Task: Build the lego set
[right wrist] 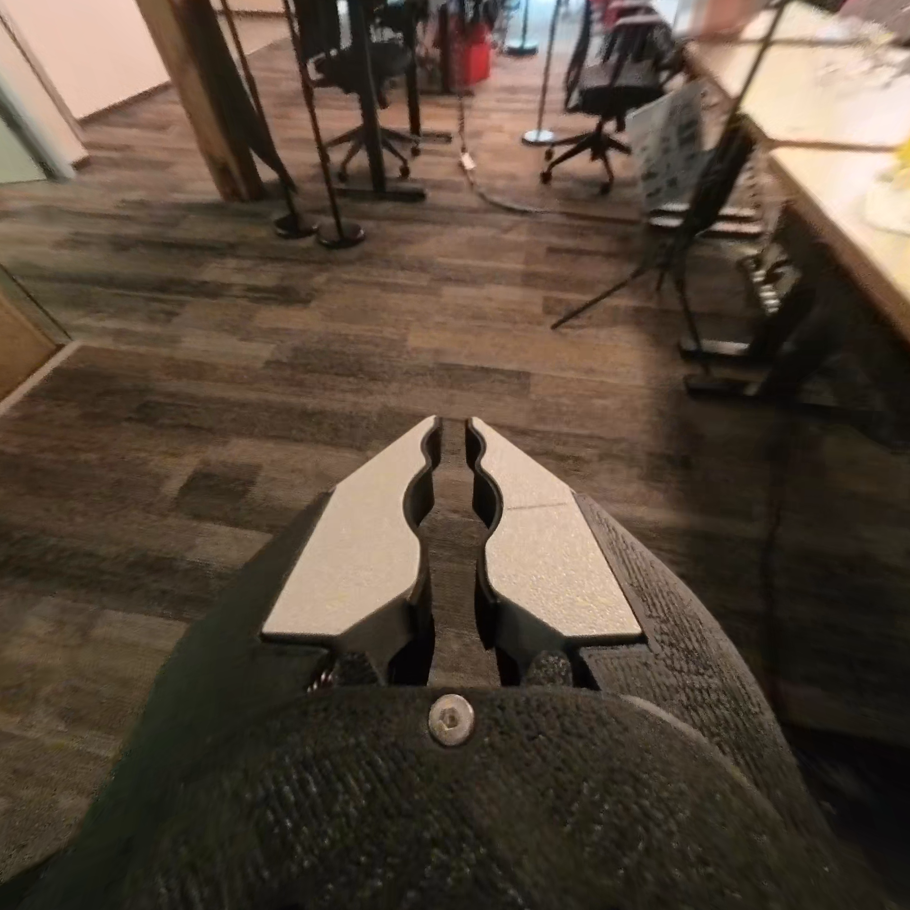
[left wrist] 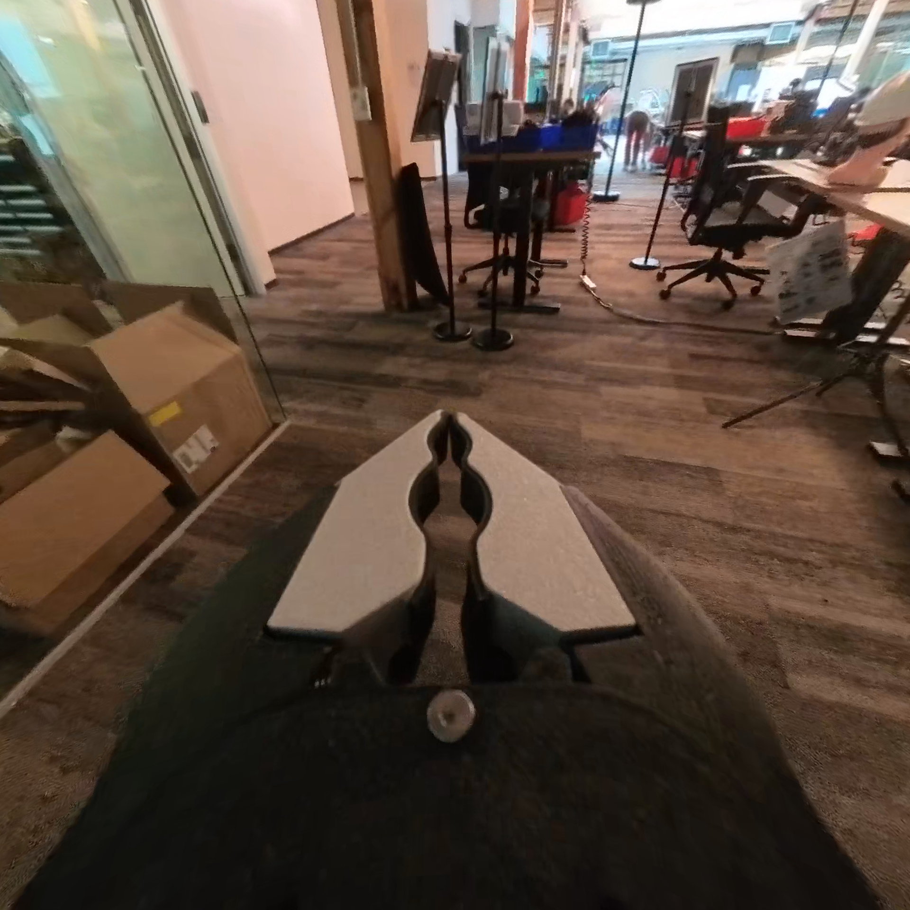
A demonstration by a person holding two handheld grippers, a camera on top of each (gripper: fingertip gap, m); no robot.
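No lego pieces show in either view. My left gripper (left wrist: 450,417) is held above the dark carpet floor; its grey fingers touch at the tips and hold nothing. My right gripper (right wrist: 453,421) is also held above the carpet; a narrow gap stands between its tips and it holds nothing. A light tabletop (right wrist: 832,162) runs along the right edge of the right wrist view, with blurred yellow and white things on it that I cannot make out. The same table's edge shows in the left wrist view (left wrist: 876,202).
Cardboard boxes (left wrist: 162,394) sit behind a glass wall (left wrist: 123,172) at left. A wooden post (left wrist: 379,162), two black stands with round bases (left wrist: 472,335), office chairs (left wrist: 729,231) and a floor cable (left wrist: 640,315) stand ahead. A tripod leg (right wrist: 620,285) reaches out from the table.
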